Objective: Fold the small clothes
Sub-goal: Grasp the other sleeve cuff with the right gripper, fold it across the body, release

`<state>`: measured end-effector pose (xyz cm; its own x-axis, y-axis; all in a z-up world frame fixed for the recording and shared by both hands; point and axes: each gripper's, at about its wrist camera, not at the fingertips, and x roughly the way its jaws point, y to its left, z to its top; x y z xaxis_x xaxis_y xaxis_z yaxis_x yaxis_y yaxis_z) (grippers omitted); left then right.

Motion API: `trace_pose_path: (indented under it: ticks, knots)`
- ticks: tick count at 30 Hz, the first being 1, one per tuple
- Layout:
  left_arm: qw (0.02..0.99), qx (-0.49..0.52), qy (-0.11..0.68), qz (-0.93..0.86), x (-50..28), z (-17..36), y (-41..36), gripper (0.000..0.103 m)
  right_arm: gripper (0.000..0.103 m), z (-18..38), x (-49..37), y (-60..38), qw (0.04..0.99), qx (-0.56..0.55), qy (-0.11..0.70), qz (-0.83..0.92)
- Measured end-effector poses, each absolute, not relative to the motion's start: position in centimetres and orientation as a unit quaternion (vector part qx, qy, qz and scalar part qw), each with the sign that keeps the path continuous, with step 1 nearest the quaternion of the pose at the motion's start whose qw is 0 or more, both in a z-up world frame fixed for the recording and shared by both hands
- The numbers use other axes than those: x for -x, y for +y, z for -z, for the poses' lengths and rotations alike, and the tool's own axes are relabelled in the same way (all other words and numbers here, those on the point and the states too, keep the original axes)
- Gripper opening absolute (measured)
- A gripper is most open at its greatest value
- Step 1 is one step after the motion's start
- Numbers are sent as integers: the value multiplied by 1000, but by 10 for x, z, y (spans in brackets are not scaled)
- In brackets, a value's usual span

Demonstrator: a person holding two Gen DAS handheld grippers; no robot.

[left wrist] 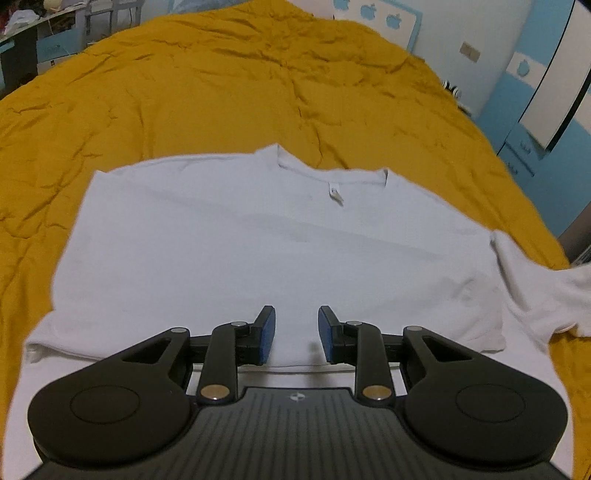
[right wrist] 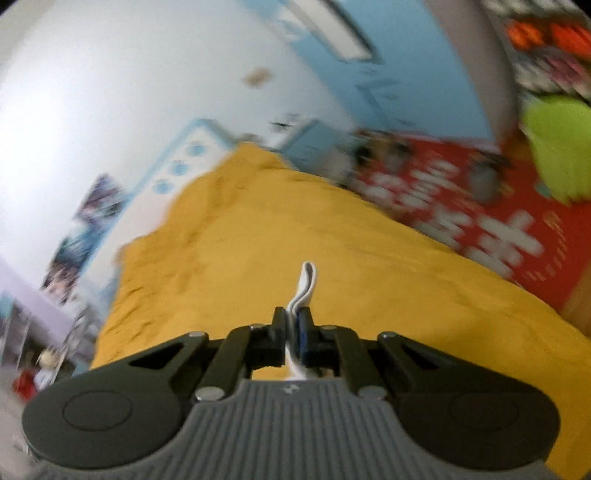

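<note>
A white T-shirt (left wrist: 258, 240) lies spread flat on the mustard-yellow bedspread (left wrist: 221, 92), its collar and neck label (left wrist: 335, 195) at the far side. One sleeve (left wrist: 535, 291) is rumpled and lifted at the right. My left gripper (left wrist: 296, 314) hovers over the shirt's near folded edge, and its blue pads (left wrist: 267, 328) stand apart with nothing pinched between them. In the blurred right wrist view, my right gripper (right wrist: 293, 314) is shut on a strip of white shirt fabric (right wrist: 306, 280) that sticks out past the fingertips, above the bedspread (right wrist: 258, 240).
A blue and white wardrobe (left wrist: 535, 92) stands past the bed's right edge and a headboard with blue apple shapes (left wrist: 376, 14) at the far end. A desk (left wrist: 37, 37) is at the far left. The right wrist view shows a red printed surface (right wrist: 480, 206) and something lime green (right wrist: 557, 147).
</note>
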<state>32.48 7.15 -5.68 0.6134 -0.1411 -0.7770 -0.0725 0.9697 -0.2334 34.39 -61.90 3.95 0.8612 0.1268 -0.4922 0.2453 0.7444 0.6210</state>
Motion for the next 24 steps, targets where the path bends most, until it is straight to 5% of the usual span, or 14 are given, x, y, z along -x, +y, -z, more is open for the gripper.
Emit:
trace_pose_path:
  ticks: [12,24]
  knots:
    - [910,162,380,22,-293,13,146,32,1,-201,-387,-326,912,-305,208,-180]
    - [904,220,367,12,-275,25,211,32,1,-119,-426,-111,842,-327,349,-250]
